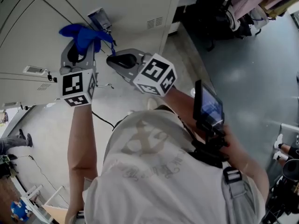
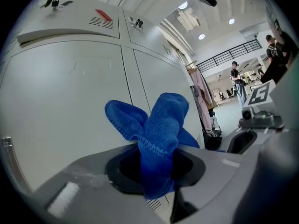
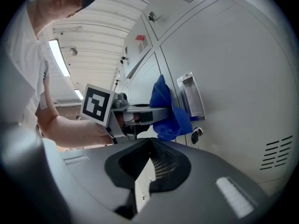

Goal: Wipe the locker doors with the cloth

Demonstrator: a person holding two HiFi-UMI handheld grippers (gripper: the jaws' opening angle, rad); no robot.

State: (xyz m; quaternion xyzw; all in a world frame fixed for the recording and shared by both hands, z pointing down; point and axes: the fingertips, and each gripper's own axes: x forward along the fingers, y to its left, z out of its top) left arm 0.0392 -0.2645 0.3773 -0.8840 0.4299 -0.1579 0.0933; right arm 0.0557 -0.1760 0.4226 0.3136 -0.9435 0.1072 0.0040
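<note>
Locker doors (image 1: 37,36): pale grey and closed, filling the upper left of the head view, with vent slots near the panel edges
Left gripper (image 1: 88,45): raised toward the doors, its jaws clamped on the cloth
Cloth (image 1: 85,33): blue and bunched, with folds sticking out past the jaw tips; in the right gripper view it sits just beside a recessed handle (image 3: 191,96), with a keyed lock (image 3: 196,135) below; I cannot tell whether it touches the door
Right gripper (image 1: 113,59): just beside the left one on its right, jaws drawn together with nothing between them, tip aimed at the doors
Screen device (image 1: 209,107): dark, mounted at the person's chest, well apart from both grippers
</note>
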